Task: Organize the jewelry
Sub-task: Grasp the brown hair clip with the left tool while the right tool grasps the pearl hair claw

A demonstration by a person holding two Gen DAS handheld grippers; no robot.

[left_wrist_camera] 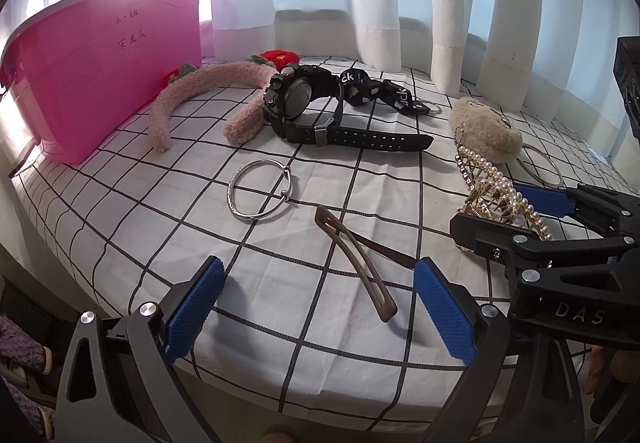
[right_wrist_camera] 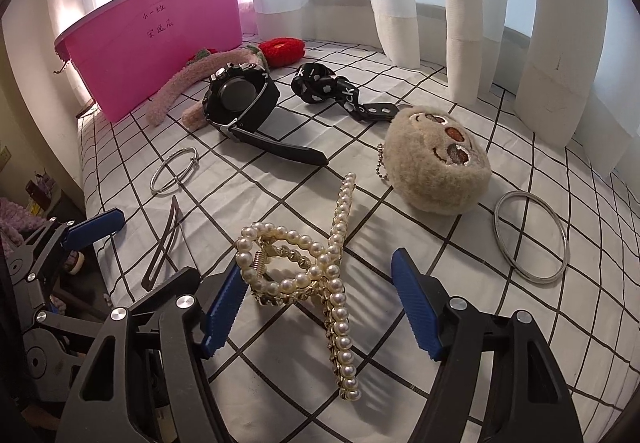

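My left gripper (left_wrist_camera: 316, 307) is open around a brown hair clip (left_wrist_camera: 356, 263) lying on the checked cloth; it also shows in the right wrist view (right_wrist_camera: 162, 243). My right gripper (right_wrist_camera: 318, 303) is open around a pearl claw clip (right_wrist_camera: 316, 271), its left pad close to the clip's spring end. The pearl clip (left_wrist_camera: 492, 187) and right gripper (left_wrist_camera: 516, 219) also show in the left wrist view. A pink bin (left_wrist_camera: 100, 63) stands at the far left (right_wrist_camera: 160, 47). A silver bangle (left_wrist_camera: 260, 189) lies ahead of the left gripper.
On the cloth lie a black watch (left_wrist_camera: 312, 107), a pink fuzzy headband (left_wrist_camera: 200, 99), a black printed strap (right_wrist_camera: 332, 87), a beige plush face keychain (right_wrist_camera: 436, 159), a plain silver ring bangle (right_wrist_camera: 530, 239) and a red knit piece (right_wrist_camera: 282, 47). White curtains hang behind.
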